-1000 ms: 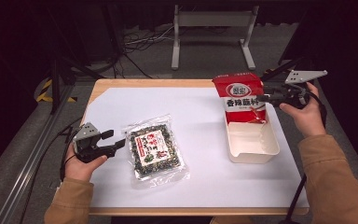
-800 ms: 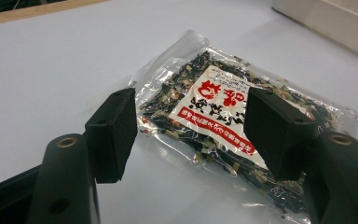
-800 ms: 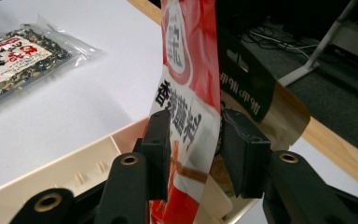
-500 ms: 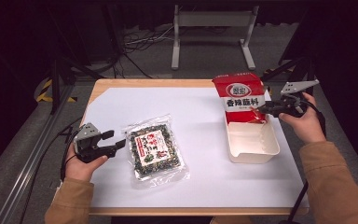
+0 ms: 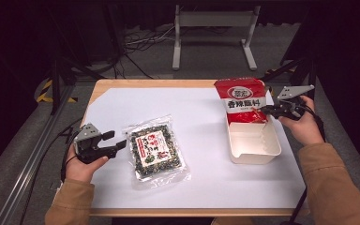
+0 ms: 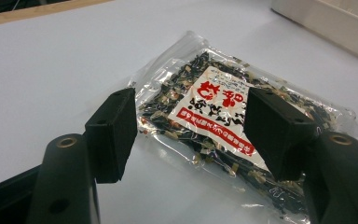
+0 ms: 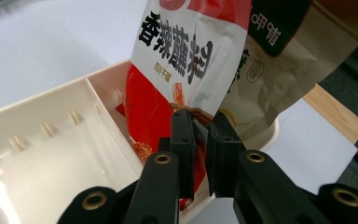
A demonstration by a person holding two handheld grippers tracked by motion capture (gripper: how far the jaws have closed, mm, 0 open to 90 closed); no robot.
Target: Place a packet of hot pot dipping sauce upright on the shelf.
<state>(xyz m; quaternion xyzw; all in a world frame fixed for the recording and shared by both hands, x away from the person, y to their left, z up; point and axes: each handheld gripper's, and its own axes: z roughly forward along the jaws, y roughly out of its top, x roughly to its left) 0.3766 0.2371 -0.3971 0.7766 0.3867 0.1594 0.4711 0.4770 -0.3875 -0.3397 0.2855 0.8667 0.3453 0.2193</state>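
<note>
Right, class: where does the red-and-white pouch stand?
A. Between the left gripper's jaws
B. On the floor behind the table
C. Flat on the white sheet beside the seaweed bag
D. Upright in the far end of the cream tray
D: the pouch stands upright in the far end of the tray, its edge between the right gripper's jaws, which have just been closing.

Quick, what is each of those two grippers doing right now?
Left gripper: open, jaws empty, facing the clear seaweed packet.
Right gripper: just closed, pinching the red-and-white sauce pouch.

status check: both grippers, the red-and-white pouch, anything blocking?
Right gripper just closing on red-and-white foil pouch, upright in cream plastic bin. Left gripper open, over clear seaweed-mix packet. No obstruction.
</note>
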